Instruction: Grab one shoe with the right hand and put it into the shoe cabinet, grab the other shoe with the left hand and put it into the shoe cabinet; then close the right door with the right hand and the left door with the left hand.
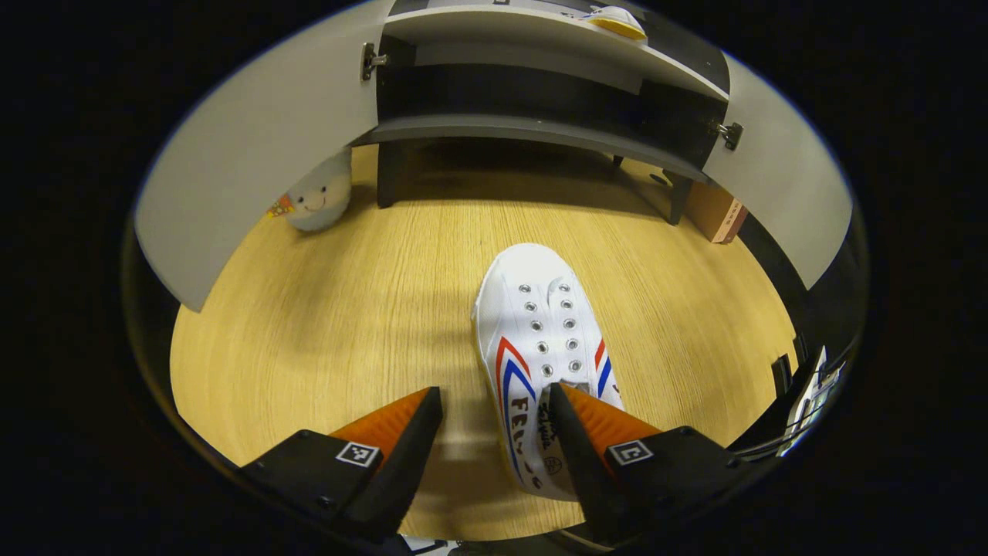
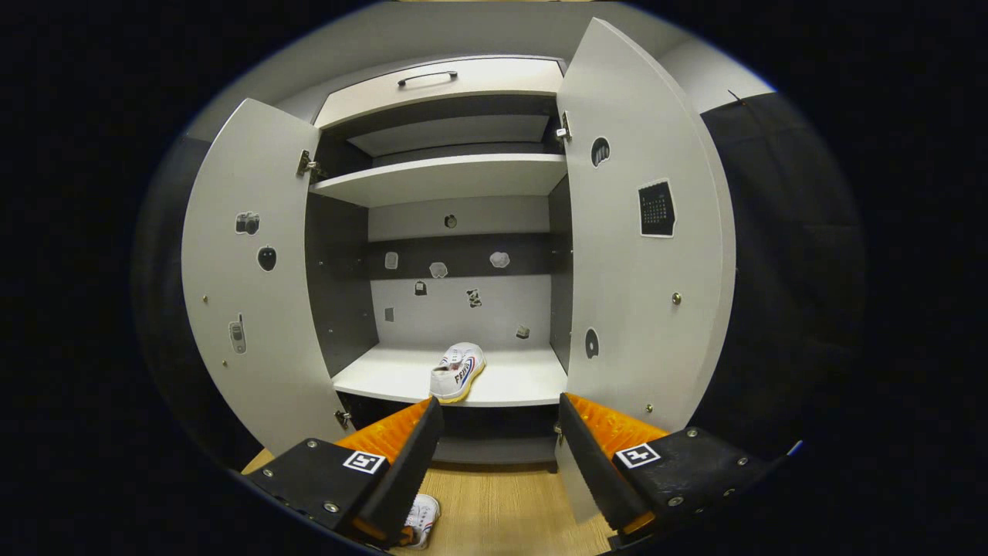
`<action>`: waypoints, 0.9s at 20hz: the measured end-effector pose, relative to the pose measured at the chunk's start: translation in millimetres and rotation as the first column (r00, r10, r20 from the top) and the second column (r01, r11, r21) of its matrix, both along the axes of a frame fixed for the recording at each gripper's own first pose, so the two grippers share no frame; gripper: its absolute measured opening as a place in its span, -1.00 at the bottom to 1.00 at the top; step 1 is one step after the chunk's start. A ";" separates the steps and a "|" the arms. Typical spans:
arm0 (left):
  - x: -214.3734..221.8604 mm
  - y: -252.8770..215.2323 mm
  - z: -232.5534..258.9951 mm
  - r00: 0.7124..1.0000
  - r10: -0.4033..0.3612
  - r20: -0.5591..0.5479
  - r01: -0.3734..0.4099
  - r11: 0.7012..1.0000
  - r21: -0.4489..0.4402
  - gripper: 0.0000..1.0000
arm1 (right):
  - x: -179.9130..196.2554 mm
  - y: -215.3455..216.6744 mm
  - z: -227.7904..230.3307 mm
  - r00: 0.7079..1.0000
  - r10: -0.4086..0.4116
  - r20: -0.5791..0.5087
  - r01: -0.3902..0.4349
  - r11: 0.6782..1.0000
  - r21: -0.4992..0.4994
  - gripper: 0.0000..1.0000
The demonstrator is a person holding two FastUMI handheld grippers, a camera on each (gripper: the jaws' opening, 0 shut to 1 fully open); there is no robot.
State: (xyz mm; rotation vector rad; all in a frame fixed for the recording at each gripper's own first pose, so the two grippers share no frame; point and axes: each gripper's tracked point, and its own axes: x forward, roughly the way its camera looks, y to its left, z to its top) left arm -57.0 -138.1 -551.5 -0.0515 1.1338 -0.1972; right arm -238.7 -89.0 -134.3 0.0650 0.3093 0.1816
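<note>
Left gripper hangs with its jaws spread over the floor; its right finger lies over the heel end of a shoe, the other finger well off it, so nothing is gripped. The shoe's toe points ahead toward the cabinet, both doors swung wide. Right gripper is also spread and empty. Straight ahead of it, between the left door and right door, the second shoe sits on the lower shelf
</note>
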 end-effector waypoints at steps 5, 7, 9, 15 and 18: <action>-2.0 -6.7 -3.4 0.999 -0.009 -0.048 0.009 1.000 -0.001 -0.21 | -2.9 -0.8 -1.3 1.000 0.006 -0.002 -0.006 1.000 -0.004 0.85; 2.0 -3.3 -0.6 0.997 0.059 -0.053 -0.061 0.998 -0.023 -0.70 | -5.7 0.4 -0.7 1.000 0.013 -0.001 -0.013 1.000 0.002 0.85; 4.2 1.3 1.3 0.993 0.094 -0.070 -0.096 0.995 -0.030 -0.86 | -8.4 0.6 -0.3 1.000 0.021 0.000 -0.021 1.000 0.003 0.85; 30.4 3.8 80.0 0.990 0.133 -0.050 -0.138 0.985 -0.107 -0.87 | -10.5 -5.0 6.9 1.000 0.018 0.021 -0.019 1.000 0.016 0.85; 46.6 4.6 149.1 0.993 0.117 0.034 -0.110 0.981 -0.158 -0.87 | -9.1 -7.4 7.9 0.999 0.021 0.026 -0.022 1.000 0.022 0.85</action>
